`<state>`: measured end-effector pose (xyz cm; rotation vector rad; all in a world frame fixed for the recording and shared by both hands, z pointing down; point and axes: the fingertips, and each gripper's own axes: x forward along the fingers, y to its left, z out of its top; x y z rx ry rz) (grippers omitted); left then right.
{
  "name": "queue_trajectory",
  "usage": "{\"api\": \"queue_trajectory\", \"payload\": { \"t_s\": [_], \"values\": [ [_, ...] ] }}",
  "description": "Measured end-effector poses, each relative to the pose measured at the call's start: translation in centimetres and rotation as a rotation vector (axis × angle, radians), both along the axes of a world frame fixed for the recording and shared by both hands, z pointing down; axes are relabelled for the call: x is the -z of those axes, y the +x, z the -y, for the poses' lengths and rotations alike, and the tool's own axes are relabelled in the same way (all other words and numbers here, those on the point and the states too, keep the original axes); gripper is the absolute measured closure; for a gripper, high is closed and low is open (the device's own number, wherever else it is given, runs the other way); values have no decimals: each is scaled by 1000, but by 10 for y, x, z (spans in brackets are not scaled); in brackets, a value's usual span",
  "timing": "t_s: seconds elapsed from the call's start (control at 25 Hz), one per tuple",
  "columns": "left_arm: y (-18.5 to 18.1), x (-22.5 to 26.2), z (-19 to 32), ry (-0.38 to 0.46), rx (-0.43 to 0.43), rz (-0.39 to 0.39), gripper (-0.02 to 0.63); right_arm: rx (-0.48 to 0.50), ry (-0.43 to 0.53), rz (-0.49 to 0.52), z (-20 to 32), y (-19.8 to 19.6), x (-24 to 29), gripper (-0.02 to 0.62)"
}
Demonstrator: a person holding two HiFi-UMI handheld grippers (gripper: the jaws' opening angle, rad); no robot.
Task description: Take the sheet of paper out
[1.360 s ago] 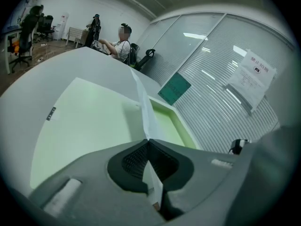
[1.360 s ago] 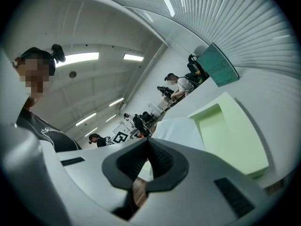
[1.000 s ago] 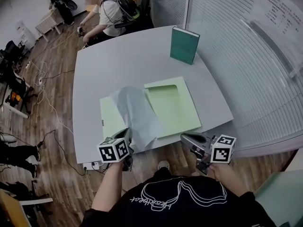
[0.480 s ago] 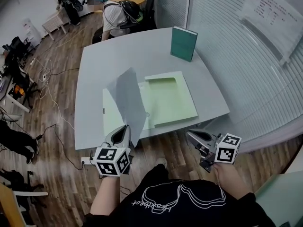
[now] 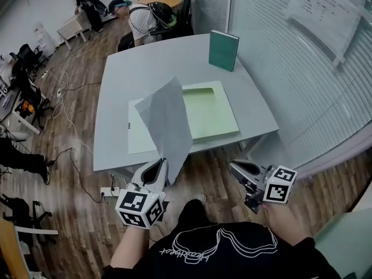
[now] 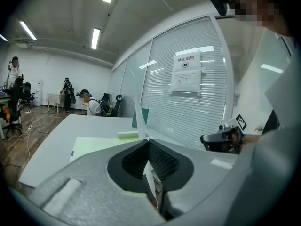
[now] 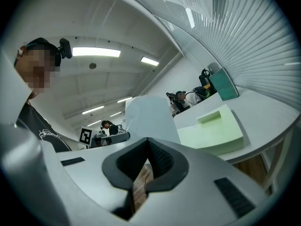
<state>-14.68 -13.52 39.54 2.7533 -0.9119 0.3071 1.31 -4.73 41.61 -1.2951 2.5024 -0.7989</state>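
A grey-white sheet of paper [image 5: 168, 121] hangs in the air over the table's near edge. Its lower corner is pinched in my left gripper [image 5: 161, 166], which is shut on it. In the left gripper view the sheet's edge [image 6: 139, 121] rises straight up from between the pads. The open pale green folder [image 5: 209, 112] lies flat on the grey table [image 5: 145, 63] beyond it. My right gripper [image 5: 235, 168] hovers off the table's near edge, shut with nothing in it. From the right gripper view the sheet [image 7: 148, 117] and the folder [image 7: 211, 128] both show ahead.
A teal book [image 5: 223, 50] stands upright near the table's far right corner. A person [image 5: 145, 16] bends over at the back by chairs. Cables run over the wooden floor at the left. A glass wall with blinds [image 5: 302, 68] runs along the right.
The left gripper has risen and drawn back toward me with the sheet, which has come up off the folder and now hangs free. The right gripper has pulled back slightly from the table edge.
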Motion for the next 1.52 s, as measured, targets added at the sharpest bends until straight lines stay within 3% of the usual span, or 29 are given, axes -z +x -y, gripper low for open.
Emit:
{"api": "queue_trajectory", "payload": {
  "t_s": [0.16,0.56,0.72,1.52],
  "values": [
    [-1,-10,-31,-50,-6,6,594,-10,28,-34,-19,-6,4,586],
    [-5,-22,-84,-121,-44,-29,594,-32,53,-9,-53,-9,13,586],
    [0,-22,-93,-116,-58,-37,594,-39,46,-56,-62,-11,9,586],
    [6,-27,-106,-120,-104,-65,594,-43,32,-90,-72,-15,2,586]
  ]
}}
